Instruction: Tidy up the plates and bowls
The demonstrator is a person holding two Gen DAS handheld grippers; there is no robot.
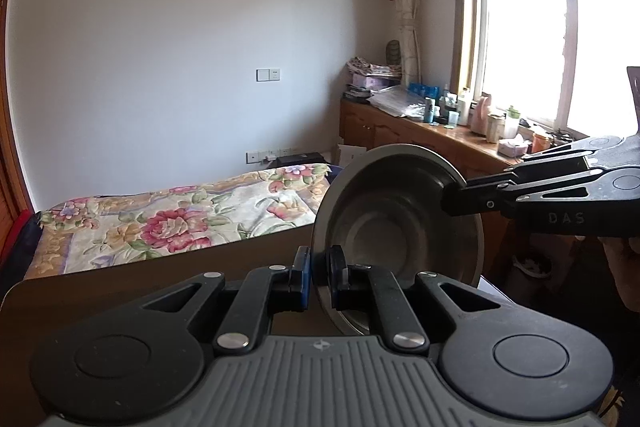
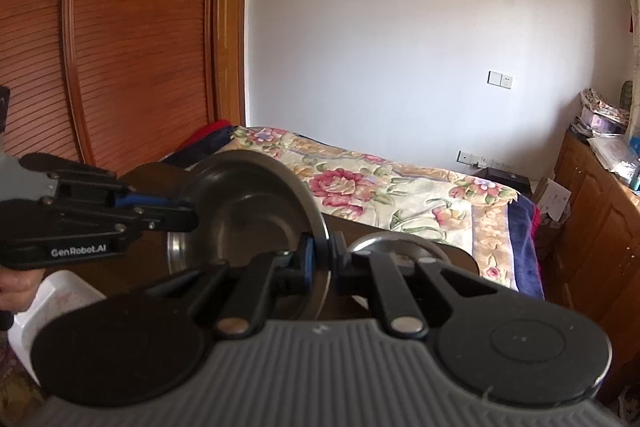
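Steel bowl (image 1: 396, 223) | left gripper (image 1: 318, 273), right gripper (image 2: 320, 261) fingers both clamped on rim | bowl bottom hidden

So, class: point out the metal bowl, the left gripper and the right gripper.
metal bowl (image 1: 384, 223), left wrist view, on its inner base.
left gripper (image 1: 318, 277), left wrist view, midway between its fingertips, at the bowl's rim.
right gripper (image 2: 322, 259), right wrist view, midway between its fingertips, at the rim.

Second bowl (image 2: 394, 245) mostly hidden behind right gripper (image 2: 320, 259) fingers; contents unclear.
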